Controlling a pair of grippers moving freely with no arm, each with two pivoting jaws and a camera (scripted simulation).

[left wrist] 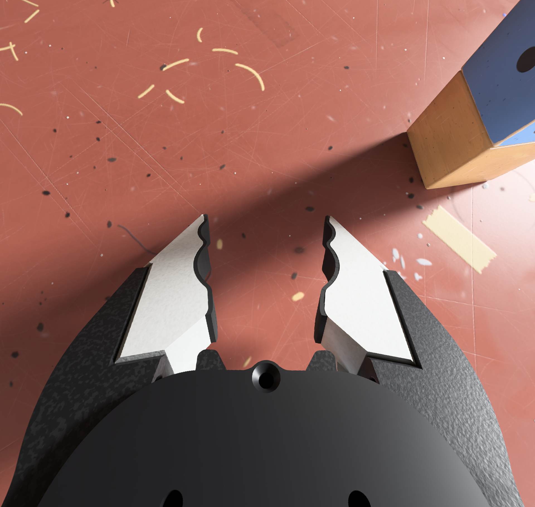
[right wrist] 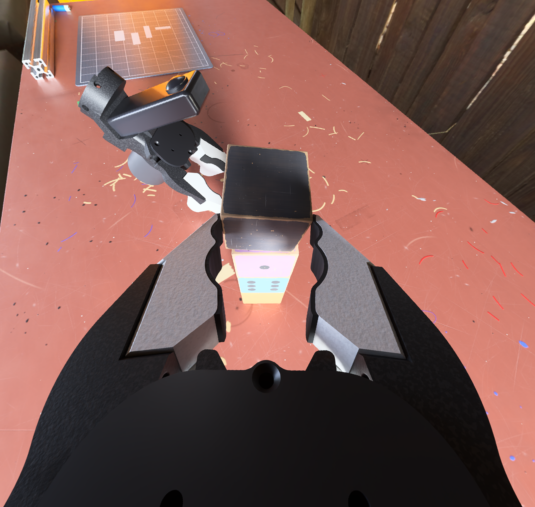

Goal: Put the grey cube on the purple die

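While the right gripper [right wrist: 266, 218] holds the grey cube [right wrist: 265, 183] clamped between its fingertips, the cube sits directly above a stack: the purple die [right wrist: 265, 266] uppermost, a pale blue die [right wrist: 263, 285] under it, a yellow block [right wrist: 262, 298] at the base. Whether cube and purple die touch cannot be told. The stack stands mid-table [right wrist: 376, 290], nearer the right edge. The left gripper [left wrist: 266, 218], jaws spread and empty, hovers just beside the stack. A grid mat [right wrist: 139, 44] lies towards the far left corner.
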